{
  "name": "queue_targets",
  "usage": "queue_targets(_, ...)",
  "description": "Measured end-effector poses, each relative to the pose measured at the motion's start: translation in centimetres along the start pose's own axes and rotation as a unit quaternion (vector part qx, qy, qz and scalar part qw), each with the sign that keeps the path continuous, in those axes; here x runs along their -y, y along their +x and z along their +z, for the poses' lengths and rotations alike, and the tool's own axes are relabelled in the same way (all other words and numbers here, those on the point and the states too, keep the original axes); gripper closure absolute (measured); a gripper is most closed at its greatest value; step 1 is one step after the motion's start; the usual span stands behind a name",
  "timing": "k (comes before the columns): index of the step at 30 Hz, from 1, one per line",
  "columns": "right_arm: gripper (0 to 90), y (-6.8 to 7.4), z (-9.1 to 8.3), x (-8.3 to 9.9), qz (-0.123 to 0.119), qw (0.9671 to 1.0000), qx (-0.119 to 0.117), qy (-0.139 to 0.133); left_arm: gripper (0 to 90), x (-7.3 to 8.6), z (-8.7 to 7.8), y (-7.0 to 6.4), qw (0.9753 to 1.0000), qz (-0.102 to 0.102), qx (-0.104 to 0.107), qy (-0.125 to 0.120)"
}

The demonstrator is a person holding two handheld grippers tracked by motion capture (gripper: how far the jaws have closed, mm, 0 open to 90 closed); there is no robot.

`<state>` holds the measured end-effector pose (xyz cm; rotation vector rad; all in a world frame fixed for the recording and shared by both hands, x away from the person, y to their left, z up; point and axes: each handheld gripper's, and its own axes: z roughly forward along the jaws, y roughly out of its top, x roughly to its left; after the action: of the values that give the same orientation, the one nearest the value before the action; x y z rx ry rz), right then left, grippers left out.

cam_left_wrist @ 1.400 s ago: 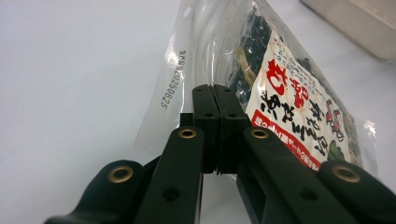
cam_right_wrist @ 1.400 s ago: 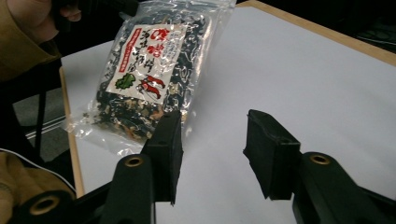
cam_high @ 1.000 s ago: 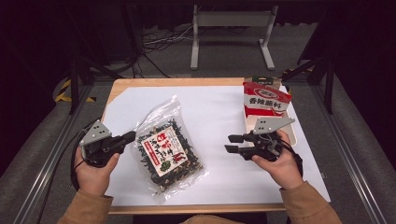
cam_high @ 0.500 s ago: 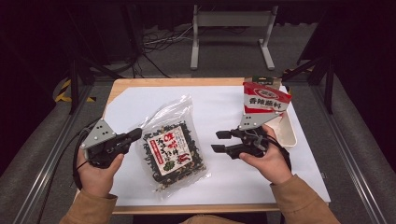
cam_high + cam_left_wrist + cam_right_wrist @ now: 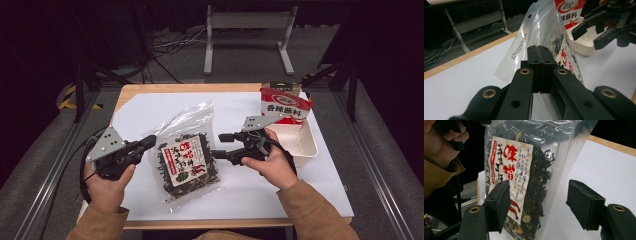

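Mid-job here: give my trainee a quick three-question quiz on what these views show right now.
1. True or false: the left gripper is shut on the seaweed bag.
2. How do the right gripper's jaws stand: A) open, B) clamped shut?
3. Which container holds the red snack packet?

Key:
1. True: its jaws are pinched together on the bag's clear edge.
2. A: they stand apart, the bag ahead between them.
3. The white tray, at the table's right side.
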<state>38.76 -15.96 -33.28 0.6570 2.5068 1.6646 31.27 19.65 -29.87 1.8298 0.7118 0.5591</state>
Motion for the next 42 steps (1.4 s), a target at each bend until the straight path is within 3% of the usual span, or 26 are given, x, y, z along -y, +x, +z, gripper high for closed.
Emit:
queue_targets(4,33.6,-0.3,0.7,0.0,0.011,0.9999,-0.010,-0.007,89.7,-0.3,-0.1,-0.5,0.9999,0.006,0.005,-0.008)
queue_targets(8,33.2,-0.4,1.3,-0.2,-0.001,0.9999,-0.010,-0.005,89.7,-0.5,0.0,-0.7,0.9998,0.009,0.011,-0.014)
queue_targets(13,33.1,-0.8,1.7,-0.4,0.006,0.9999,-0.013,-0.003,89.8,-0.6,-0.1,-0.9,0.9996,0.015,0.013,-0.019)
queue_targets(17,33.1,-1.2,2.2,-0.4,0.018,0.9994,-0.030,-0.007,89.8,-0.7,-0.1,-1.0,0.9995,0.018,0.018,-0.020)
queue_targets(22,34.8,-1.2,3.1,-0.4,0.011,0.9989,-0.045,0.009,89.7,-0.6,0.0,-0.9,0.9994,0.017,0.020,-0.024)
queue_targets(26,43.4,-0.9,3.5,-0.5,-0.005,0.9980,-0.059,0.022,89.7,-0.5,0.0,-0.8,0.9993,0.014,0.024,-0.026)
queue_targets(29,56.9,-0.6,3.3,-0.7,-0.020,0.9962,-0.079,0.032,89.6,-0.4,0.1,-0.7,0.9992,0.011,0.027,-0.027)
queue_targets(36,69.7,-0.2,2.5,-1.0,-0.034,0.9940,-0.094,0.046,89.3,-0.3,0.1,-0.5,0.9992,0.008,0.026,-0.030)
queue_targets(42,74.7,0.2,2.1,-1.2,-0.038,0.9929,-0.104,0.044,84.8,0.2,0.1,0.2,0.9988,-0.008,0.028,-0.039)
